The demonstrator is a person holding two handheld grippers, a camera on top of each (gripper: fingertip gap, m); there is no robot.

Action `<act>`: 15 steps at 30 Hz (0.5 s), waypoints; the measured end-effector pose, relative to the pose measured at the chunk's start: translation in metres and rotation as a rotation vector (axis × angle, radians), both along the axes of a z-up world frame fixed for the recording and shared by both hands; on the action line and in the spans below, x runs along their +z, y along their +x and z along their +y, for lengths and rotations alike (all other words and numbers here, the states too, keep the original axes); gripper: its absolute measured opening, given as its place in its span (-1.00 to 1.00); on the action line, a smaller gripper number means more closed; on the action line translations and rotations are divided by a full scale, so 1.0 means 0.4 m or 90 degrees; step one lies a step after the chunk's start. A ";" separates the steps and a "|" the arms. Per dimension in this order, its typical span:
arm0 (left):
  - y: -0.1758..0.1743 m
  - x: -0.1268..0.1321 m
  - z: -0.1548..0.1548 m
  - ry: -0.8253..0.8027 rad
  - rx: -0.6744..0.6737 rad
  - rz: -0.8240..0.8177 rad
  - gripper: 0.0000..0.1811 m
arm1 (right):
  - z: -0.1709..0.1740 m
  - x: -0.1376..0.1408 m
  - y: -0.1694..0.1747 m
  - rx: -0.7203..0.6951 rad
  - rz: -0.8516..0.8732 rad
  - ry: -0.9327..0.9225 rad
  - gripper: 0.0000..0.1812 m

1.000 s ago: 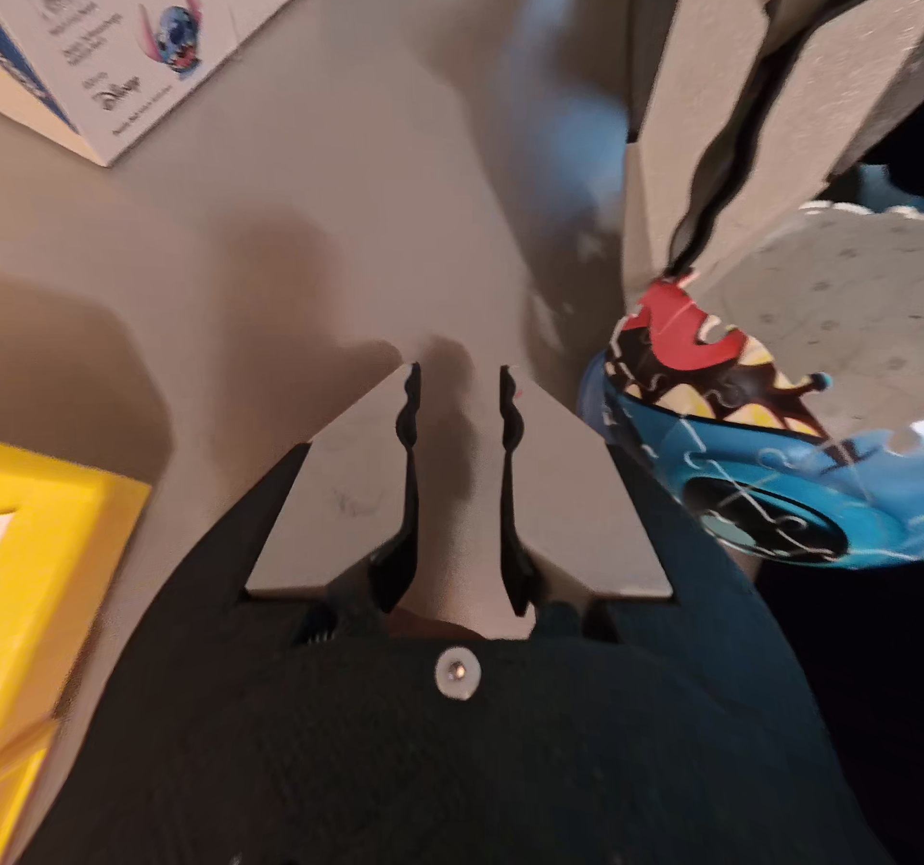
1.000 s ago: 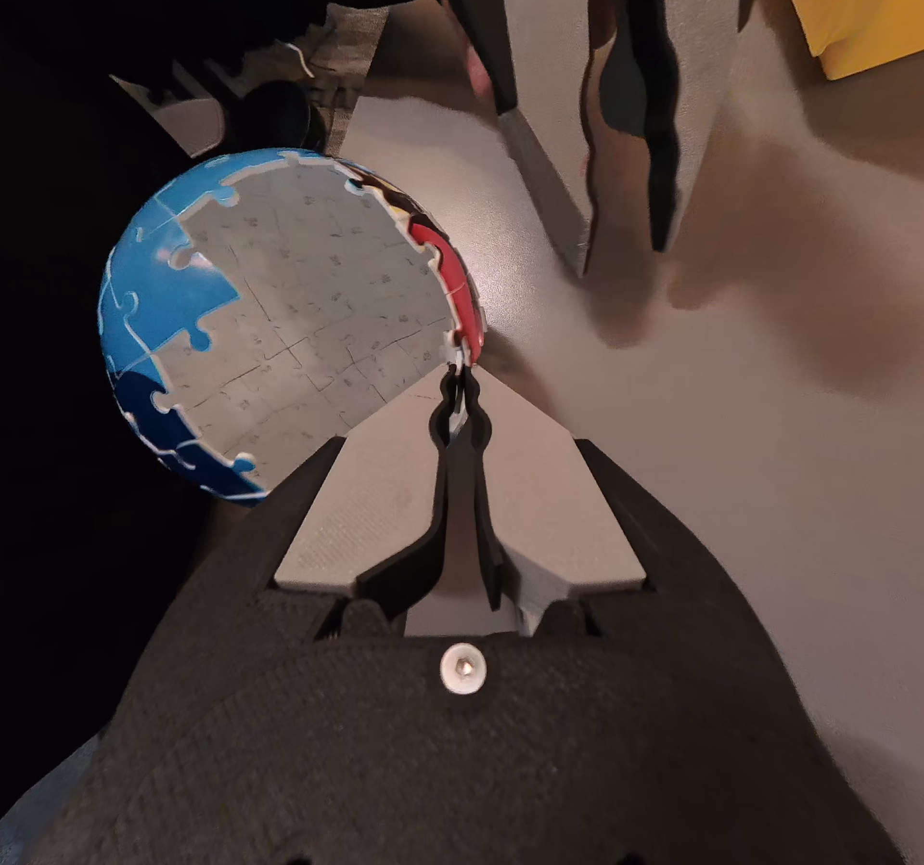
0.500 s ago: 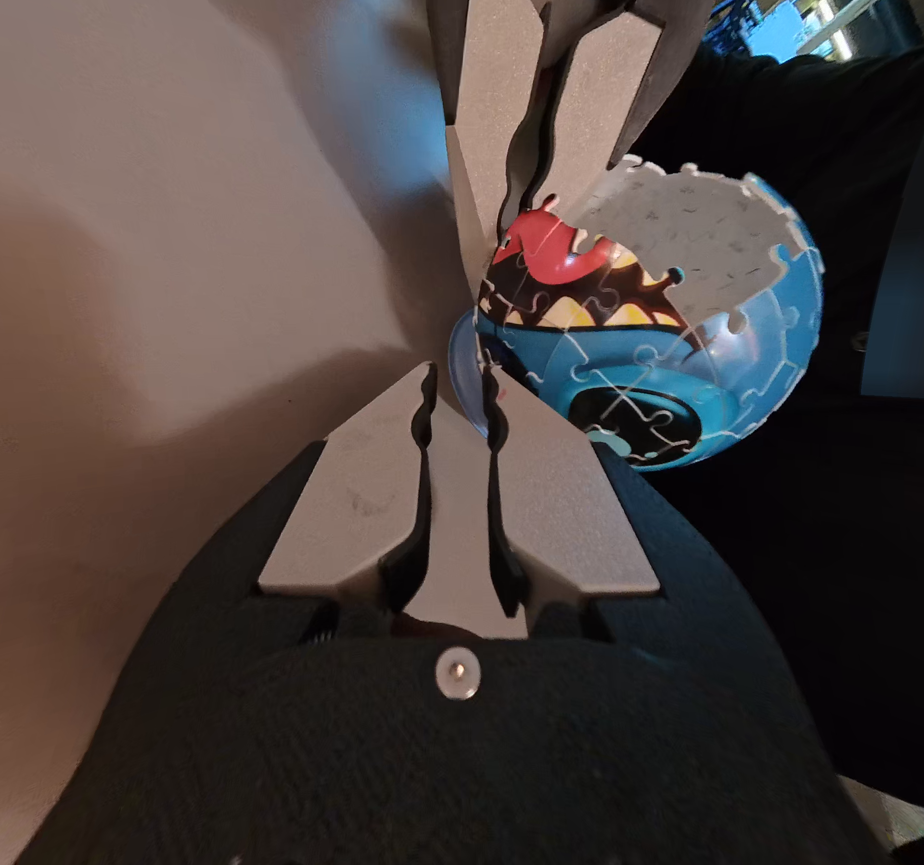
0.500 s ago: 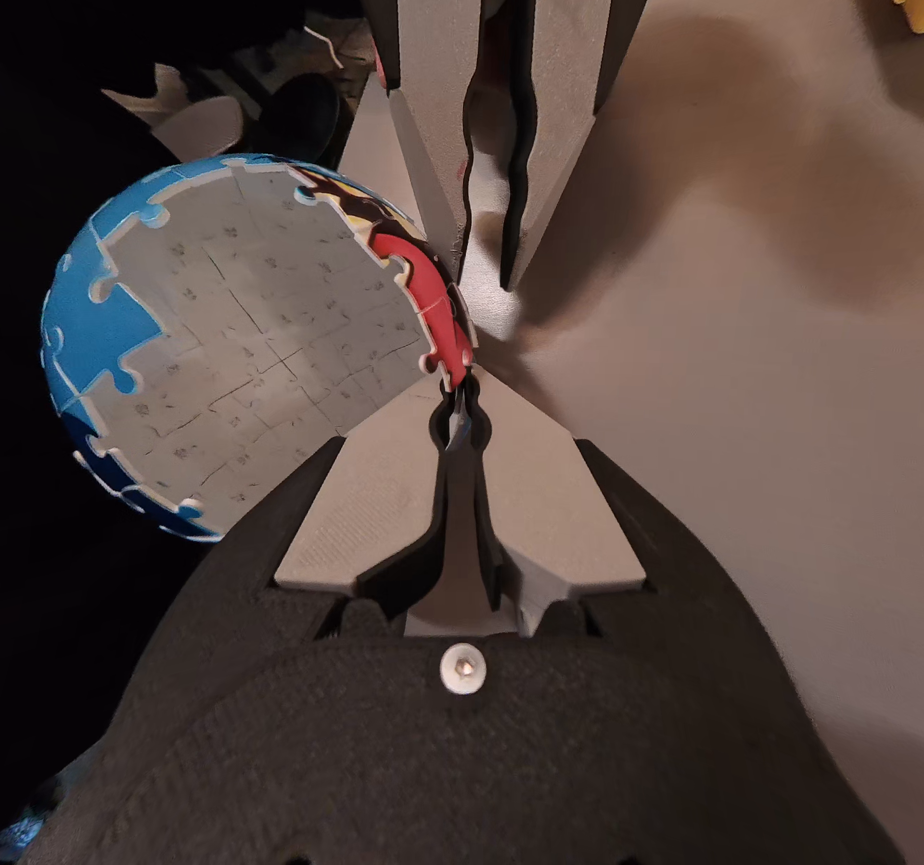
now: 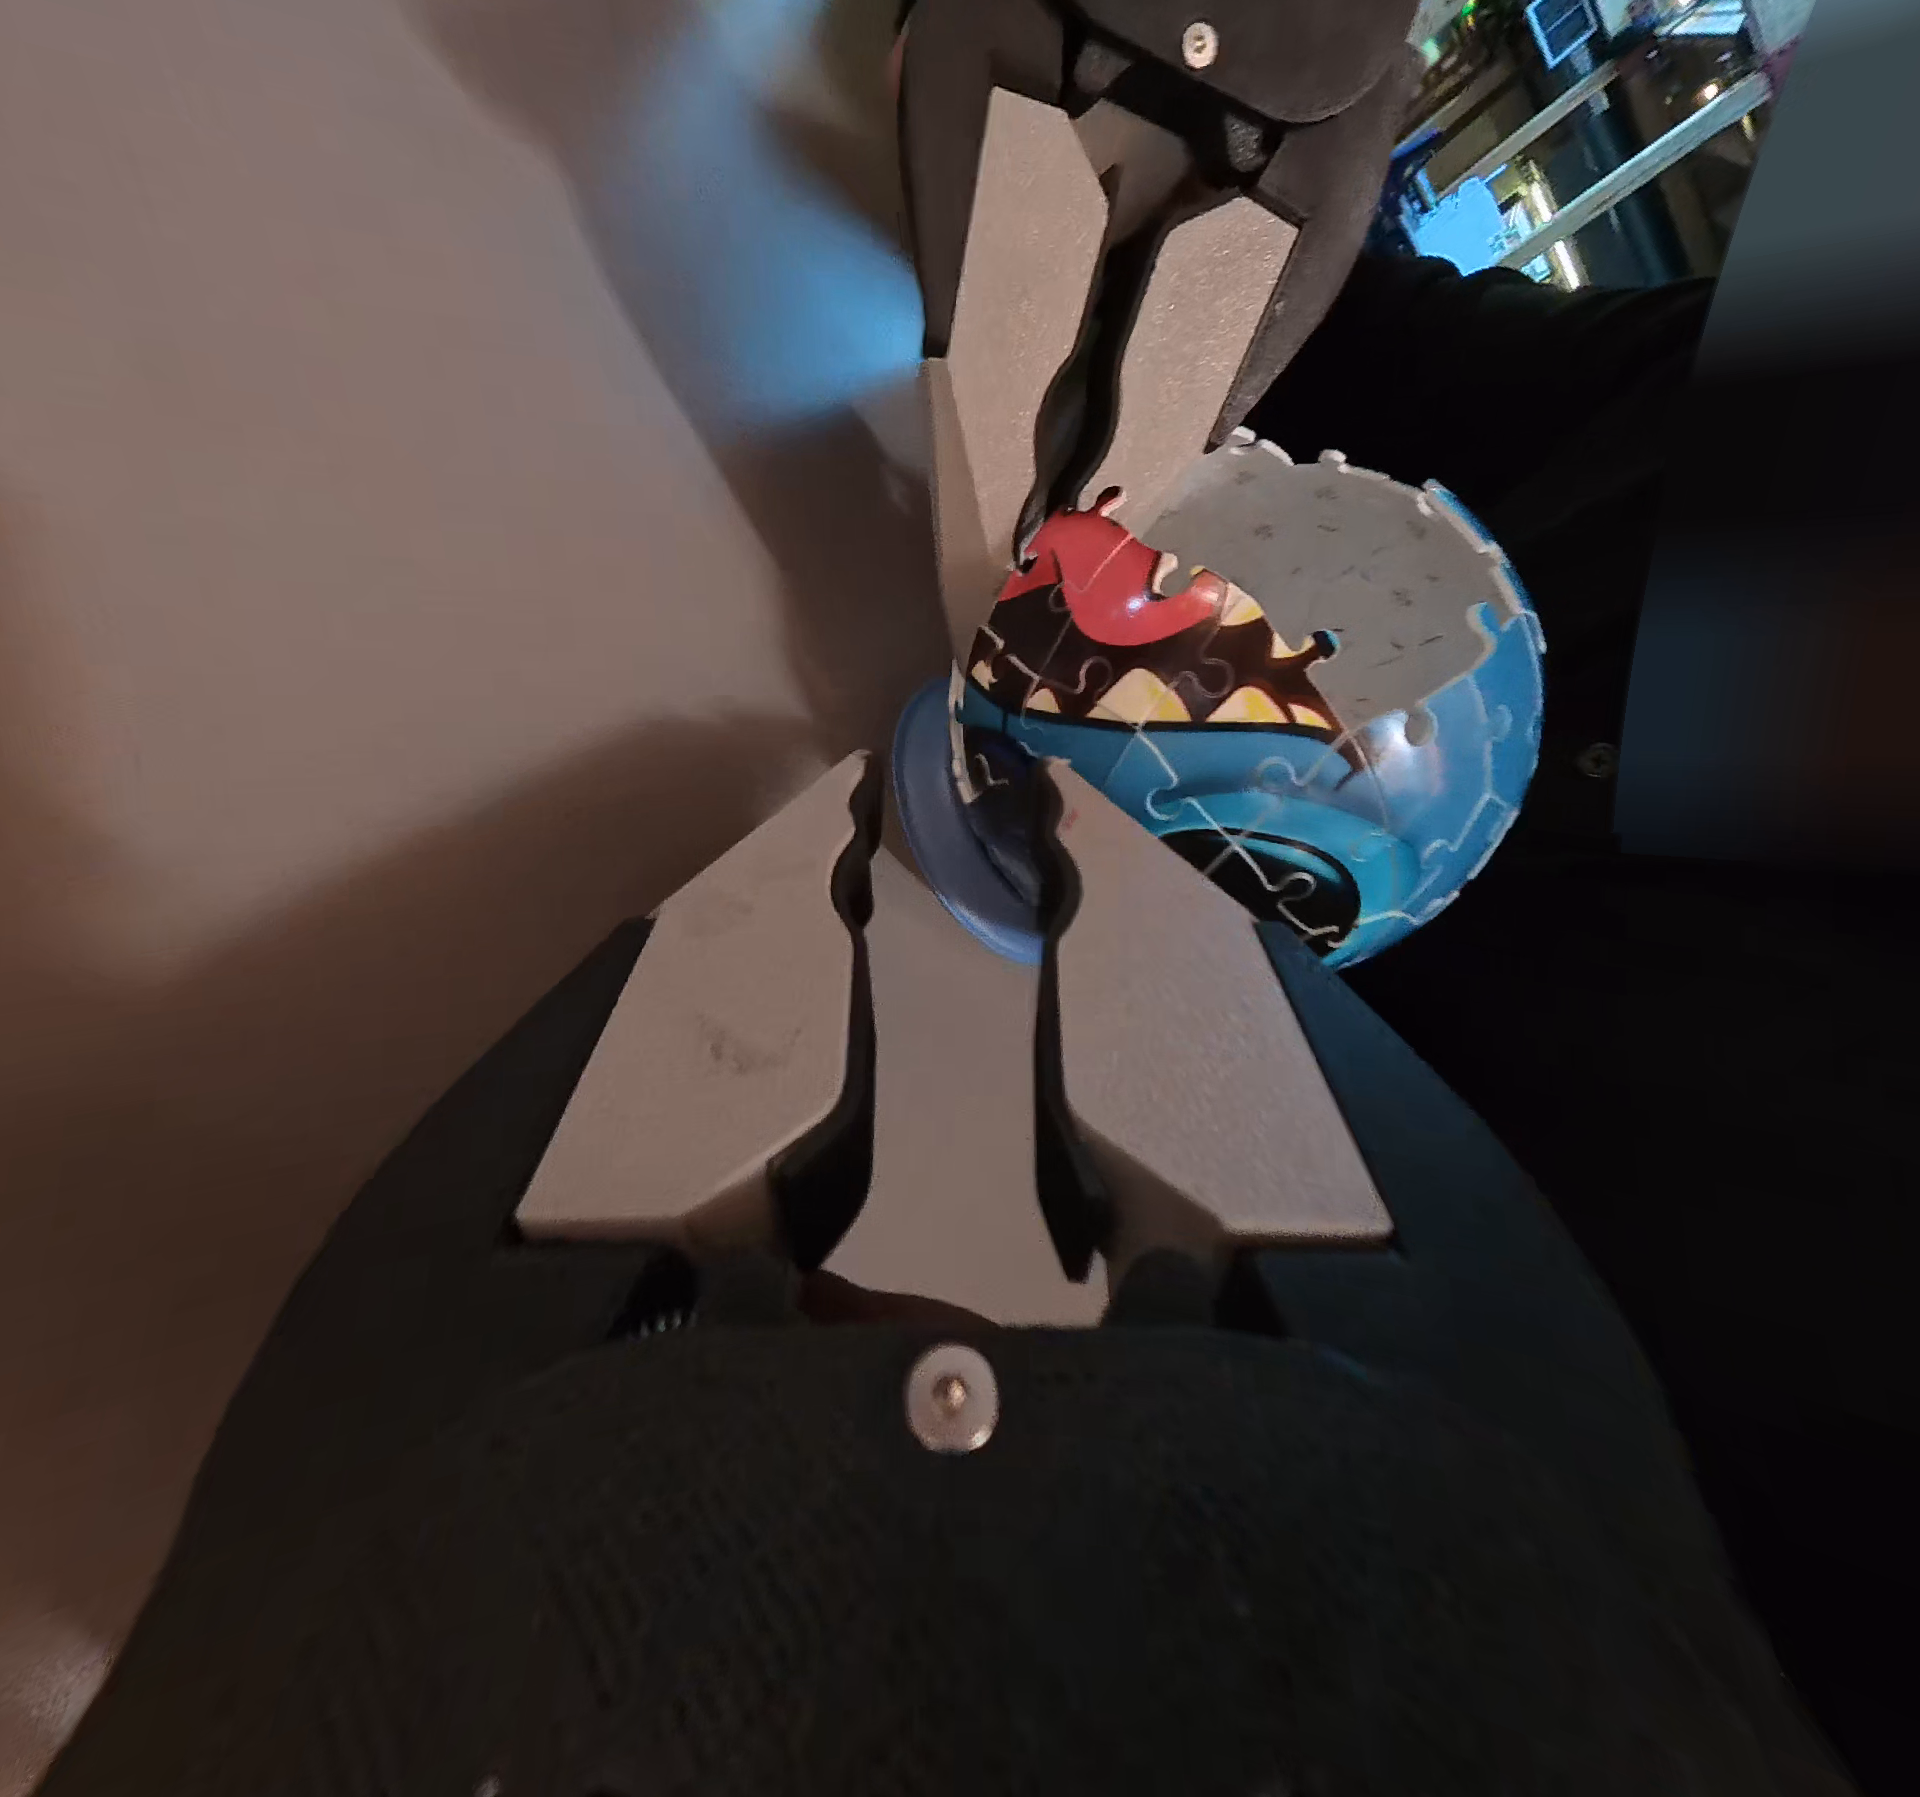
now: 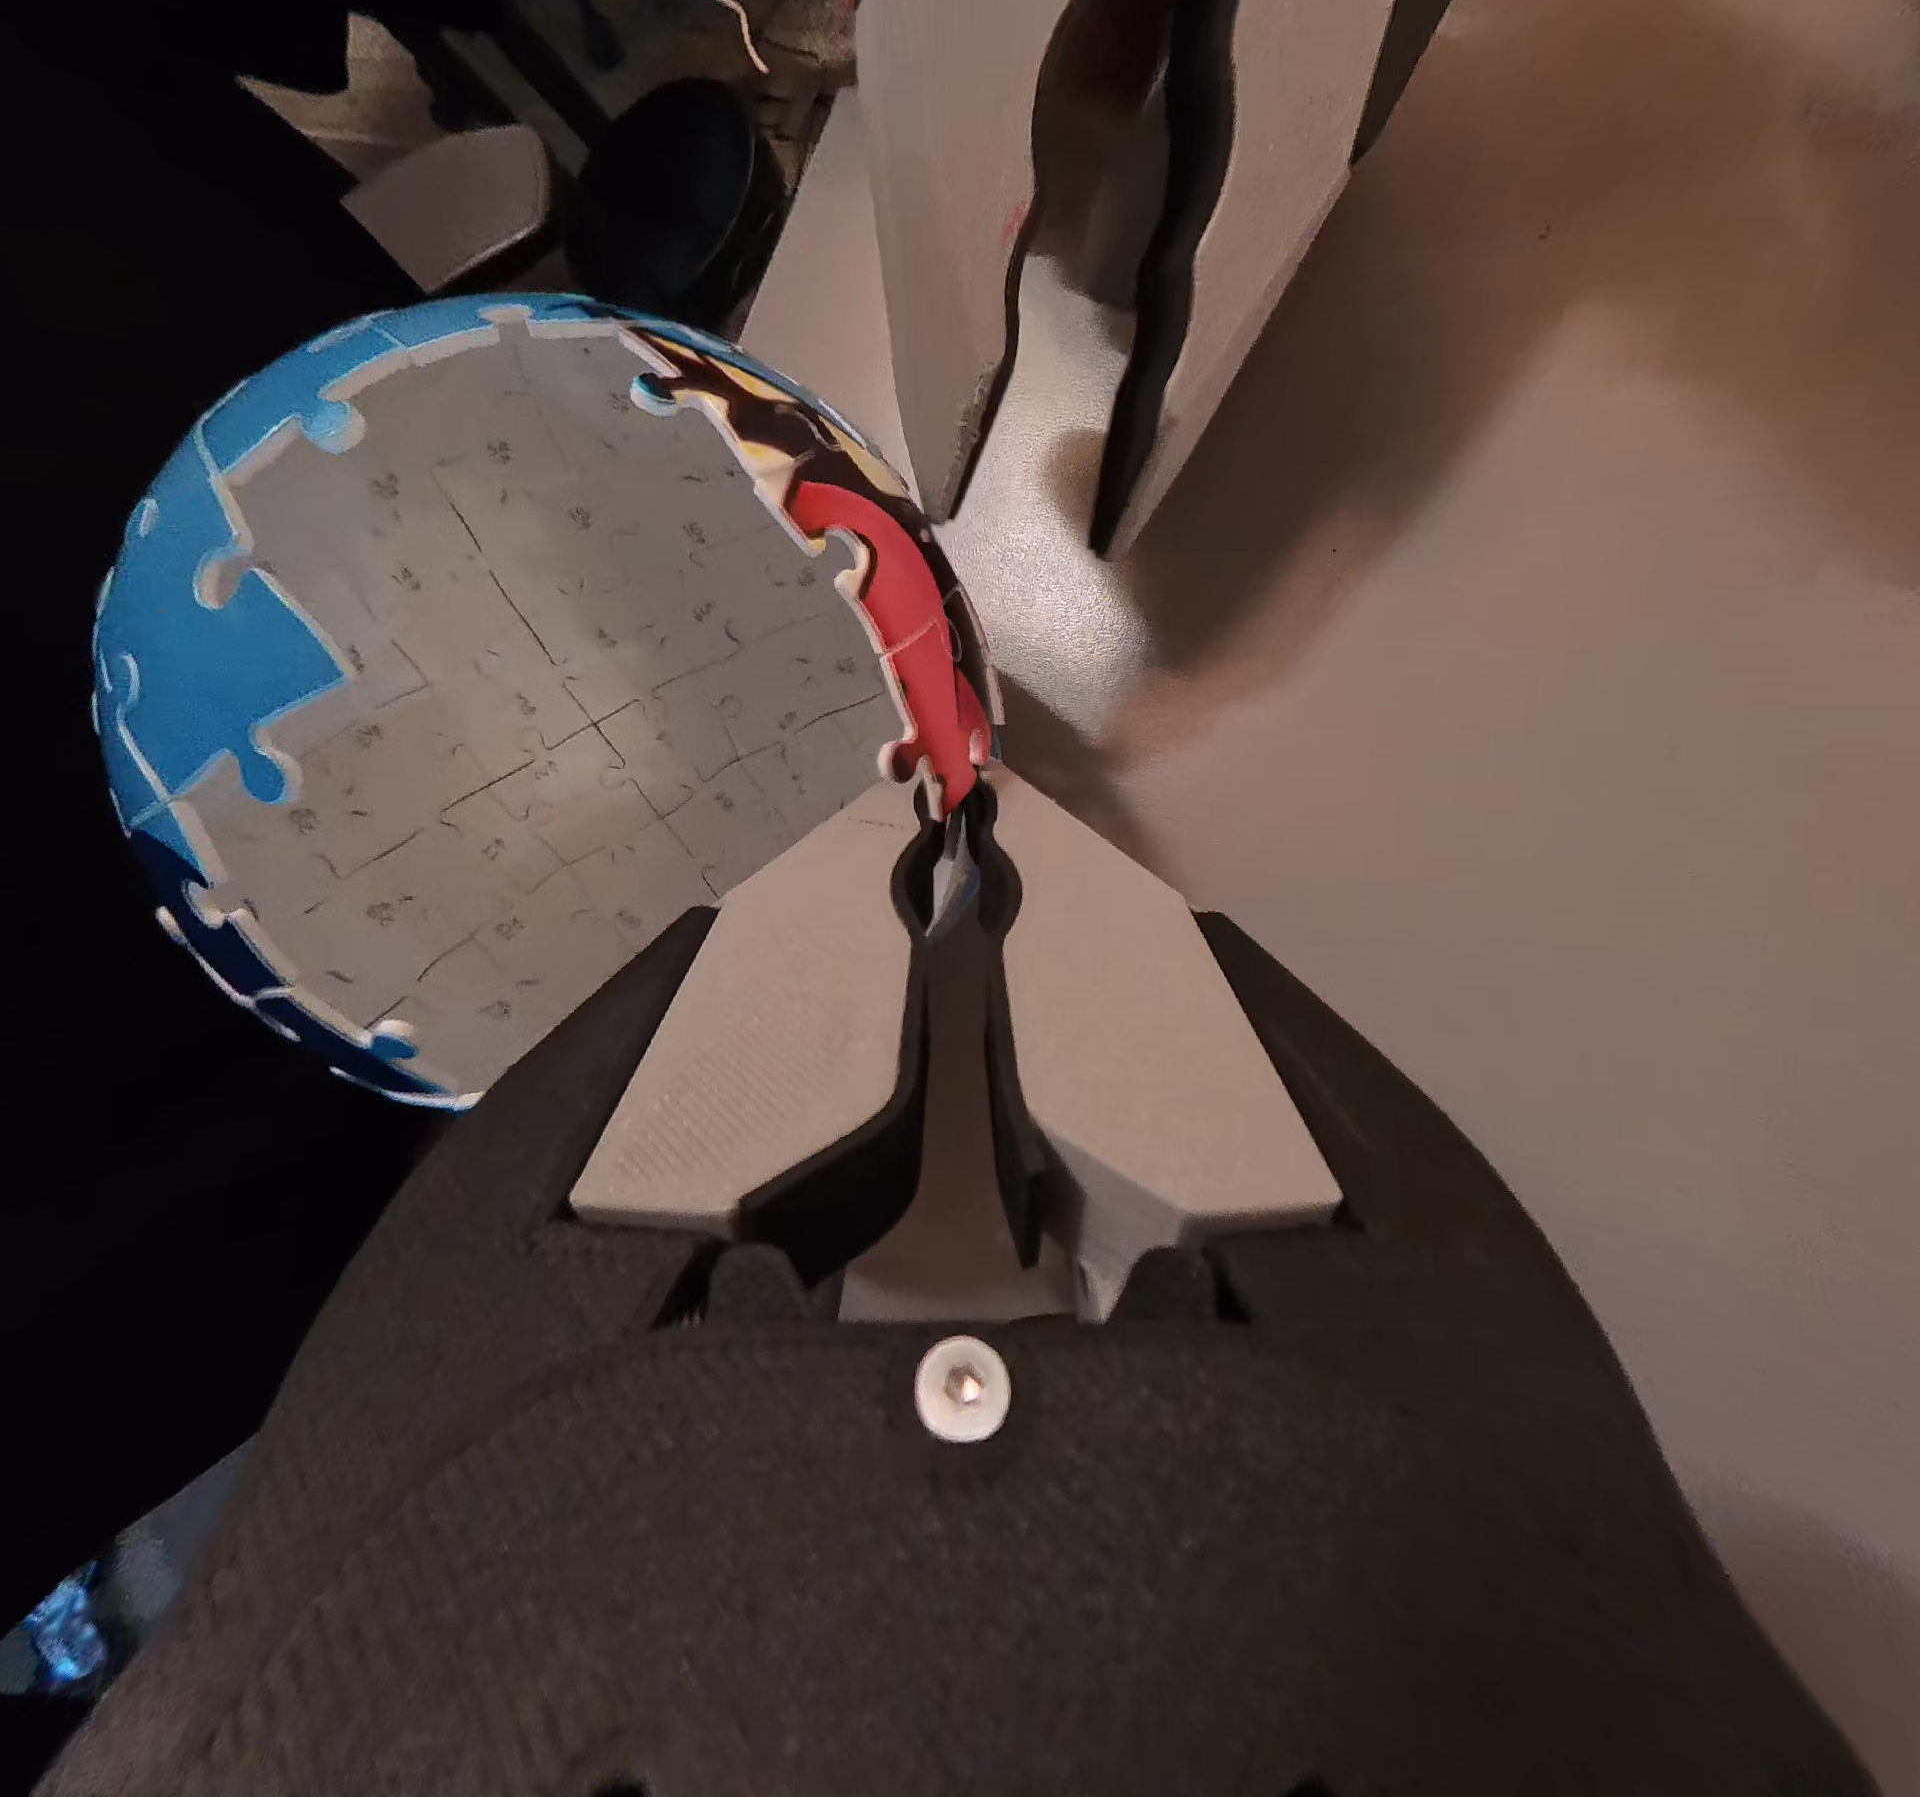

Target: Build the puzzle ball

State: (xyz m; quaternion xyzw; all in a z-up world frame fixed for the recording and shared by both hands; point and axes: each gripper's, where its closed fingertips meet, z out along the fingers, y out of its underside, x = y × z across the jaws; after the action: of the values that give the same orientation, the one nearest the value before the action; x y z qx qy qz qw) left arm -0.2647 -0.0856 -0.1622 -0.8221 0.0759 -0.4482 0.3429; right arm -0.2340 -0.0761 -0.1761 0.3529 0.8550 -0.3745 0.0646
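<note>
over beige table (image 6: pixel 1558 812), right tongs (image 6: pixel 954 817) apparently pinch puzzle ball (image 6: pixel 499 687) rim.

A beige tabletop (image 5: pixel 364 500) lies beneath; blurred shelving (image 5: pixel 1579 85) shows behind.

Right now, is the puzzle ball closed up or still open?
Open. The puzzle ball is a partial shell; its grey inside shows through a wide gap, and the right gripper pinches its red rim.

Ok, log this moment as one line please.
stage: assembly, ball half built | right gripper: shut on puzzle ball rim | left gripper: open, at blue ring | table: below
</note>
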 end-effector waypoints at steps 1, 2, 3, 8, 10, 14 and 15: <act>-0.010 -0.005 0.000 -0.010 0.007 0.000 -0.69 | -0.001 0.003 0.001 0.004 0.001 0.000 -1.00; -0.024 -0.013 0.001 -0.018 0.019 0.006 -0.69 | -0.002 0.005 0.002 0.007 0.000 -0.004 -1.00; -0.034 -0.016 0.000 -0.022 0.027 0.005 -0.69 | -0.001 0.007 0.002 0.007 -0.003 -0.006 -1.00; -0.023 0.032 -0.021 -0.006 0.006 -0.069 -0.59 | -0.007 0.004 0.001 0.003 -0.020 -0.023 -1.00; -0.014 0.045 -0.024 -0.008 -0.003 -0.092 -0.45 | -0.007 0.002 0.000 0.000 -0.031 -0.025 -1.00; 0.008 0.059 -0.028 -0.011 -0.027 -0.110 -0.41 | -0.009 0.002 0.001 -0.003 -0.044 -0.019 -1.00; 0.012 0.062 -0.028 -0.012 -0.030 -0.113 -0.41 | -0.010 0.004 0.001 -0.005 -0.047 -0.020 -1.00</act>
State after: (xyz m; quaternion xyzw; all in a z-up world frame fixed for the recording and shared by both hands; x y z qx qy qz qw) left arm -0.2600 -0.0967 -0.1374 -0.7804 0.0605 -0.5277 0.3299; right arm -0.2334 -0.0802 -0.1747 0.3686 0.8446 -0.3751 0.1002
